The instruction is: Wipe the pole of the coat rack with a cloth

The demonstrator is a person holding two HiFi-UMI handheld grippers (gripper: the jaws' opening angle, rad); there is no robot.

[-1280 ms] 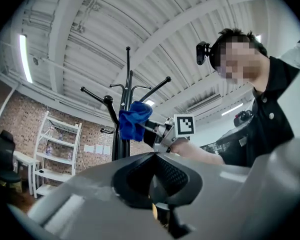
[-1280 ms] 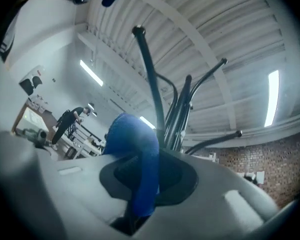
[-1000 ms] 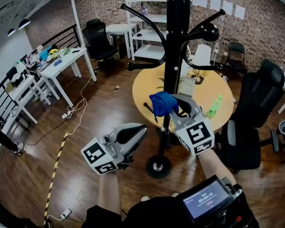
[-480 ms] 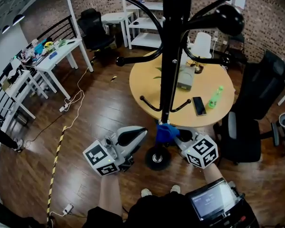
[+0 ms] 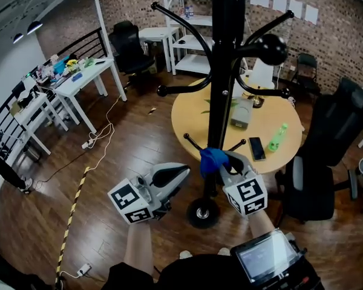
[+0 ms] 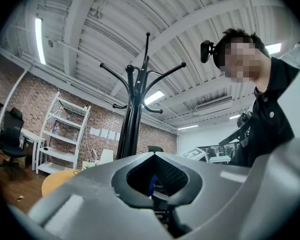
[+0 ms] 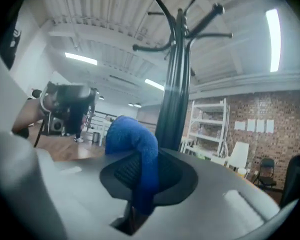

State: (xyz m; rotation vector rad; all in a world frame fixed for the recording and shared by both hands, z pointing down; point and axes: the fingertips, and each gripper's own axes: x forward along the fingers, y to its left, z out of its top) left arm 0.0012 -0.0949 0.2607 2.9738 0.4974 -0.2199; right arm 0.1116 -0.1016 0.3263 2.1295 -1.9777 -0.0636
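Observation:
The black coat rack pole (image 5: pixel 221 95) rises from its round base (image 5: pixel 202 212) in the head view. My right gripper (image 5: pixel 221 162) is shut on a blue cloth (image 5: pixel 212 159), which is pressed against the lower pole just below two short hooks. In the right gripper view the blue cloth (image 7: pixel 135 149) bulges from the shut jaws beside the pole (image 7: pixel 172 104). My left gripper (image 5: pixel 175 175) hangs left of the pole, jaws shut and holding nothing; its own view looks up at the pole (image 6: pixel 132 119).
A round yellow table (image 5: pixel 272 122) behind the rack holds a phone (image 5: pixel 258 148), a green bottle (image 5: pixel 275 139) and a grey box. A black office chair (image 5: pixel 330 144) stands at the right. White desks (image 5: pixel 78 80) and cables lie at the left.
The right gripper with the cloth slid down the pole from mid height to near the base, then came back up a little. The left gripper has barely moved.

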